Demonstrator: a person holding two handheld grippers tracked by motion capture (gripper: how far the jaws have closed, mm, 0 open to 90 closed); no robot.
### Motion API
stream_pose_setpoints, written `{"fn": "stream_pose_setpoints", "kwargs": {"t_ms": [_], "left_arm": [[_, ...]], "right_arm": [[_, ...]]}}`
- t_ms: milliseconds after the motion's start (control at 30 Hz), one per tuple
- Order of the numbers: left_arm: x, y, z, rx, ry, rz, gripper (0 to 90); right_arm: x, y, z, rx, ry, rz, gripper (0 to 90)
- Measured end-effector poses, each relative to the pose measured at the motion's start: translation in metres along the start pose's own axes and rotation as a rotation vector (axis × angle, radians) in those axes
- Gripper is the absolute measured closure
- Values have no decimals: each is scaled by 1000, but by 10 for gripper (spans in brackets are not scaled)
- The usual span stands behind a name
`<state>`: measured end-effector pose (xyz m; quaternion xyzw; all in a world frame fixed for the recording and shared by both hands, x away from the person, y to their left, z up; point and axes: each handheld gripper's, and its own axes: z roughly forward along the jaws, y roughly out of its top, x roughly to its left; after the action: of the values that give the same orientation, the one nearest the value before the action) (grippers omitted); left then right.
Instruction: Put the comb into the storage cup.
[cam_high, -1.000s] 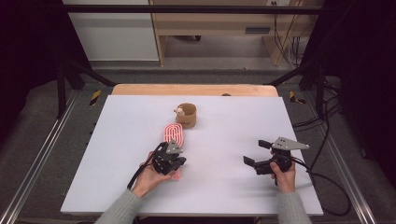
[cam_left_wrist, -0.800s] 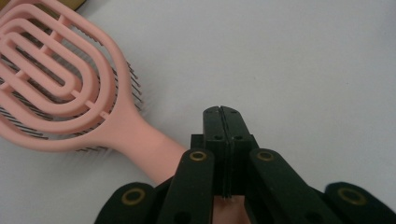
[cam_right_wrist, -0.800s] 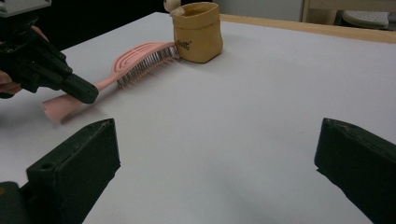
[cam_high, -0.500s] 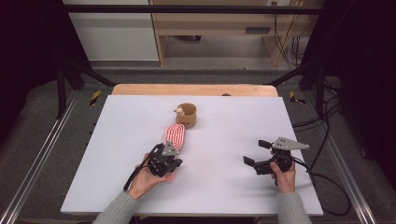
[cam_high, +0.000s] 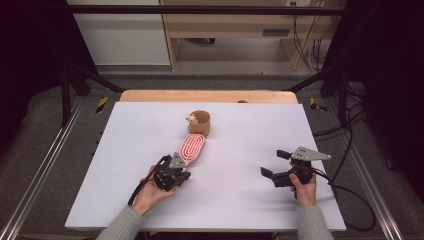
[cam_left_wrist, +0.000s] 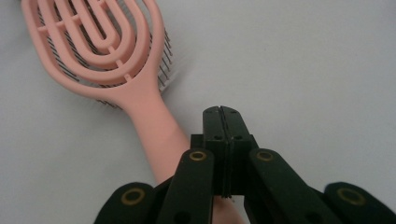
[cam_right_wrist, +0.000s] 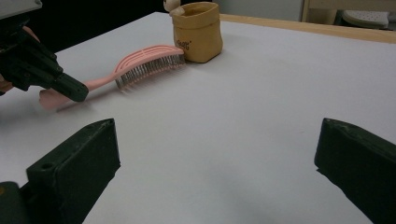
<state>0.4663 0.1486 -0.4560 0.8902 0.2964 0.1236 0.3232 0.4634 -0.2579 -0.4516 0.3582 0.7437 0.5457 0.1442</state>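
Observation:
A pink vented hairbrush (cam_high: 192, 147) lies bristles down in the middle of the white table (cam_high: 125, 150), its head toward a small tan pouch (cam_high: 201, 123). My left gripper (cam_high: 180, 166) is shut, jaws pressed together with nothing between them, just over the brush handle (cam_left_wrist: 154, 126). In the left gripper view the left gripper's tips (cam_left_wrist: 223, 112) sit right of the handle. My right gripper (cam_high: 274, 163) rests at the right, open and empty. The right gripper view has its jaws wide (cam_right_wrist: 215, 154), with the brush (cam_right_wrist: 144, 60), the pouch (cam_right_wrist: 196, 30) and the left gripper (cam_right_wrist: 74, 91) beyond.
A small toy figure (cam_high: 191, 118) peeks from the pouch. A wooden strip (cam_high: 205, 96) borders the table's far edge. Black frame posts and cables (cam_high: 345, 195) stand around the table. White tabletop spreads between the two grippers.
My left gripper has slid slightly back along the brush handle toward the person. The right gripper, brush and pouch have stayed put.

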Motion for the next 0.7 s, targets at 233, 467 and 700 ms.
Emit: {"fn": "stream_pose_setpoints", "kwargs": {"t_ms": [233, 467, 700], "left_arm": [[4, -4, -5, -1, 10, -7, 898], [10, -8, -9, -1, 21, -26, 898], [15, -10, -11, -4, 30, -37, 898]], "right_arm": [[0, 0, 0, 2, 0, -1, 3], [0, 0, 0, -2, 1, 0, 3], [0, 0, 0, 0, 0, -1, 3]]}}
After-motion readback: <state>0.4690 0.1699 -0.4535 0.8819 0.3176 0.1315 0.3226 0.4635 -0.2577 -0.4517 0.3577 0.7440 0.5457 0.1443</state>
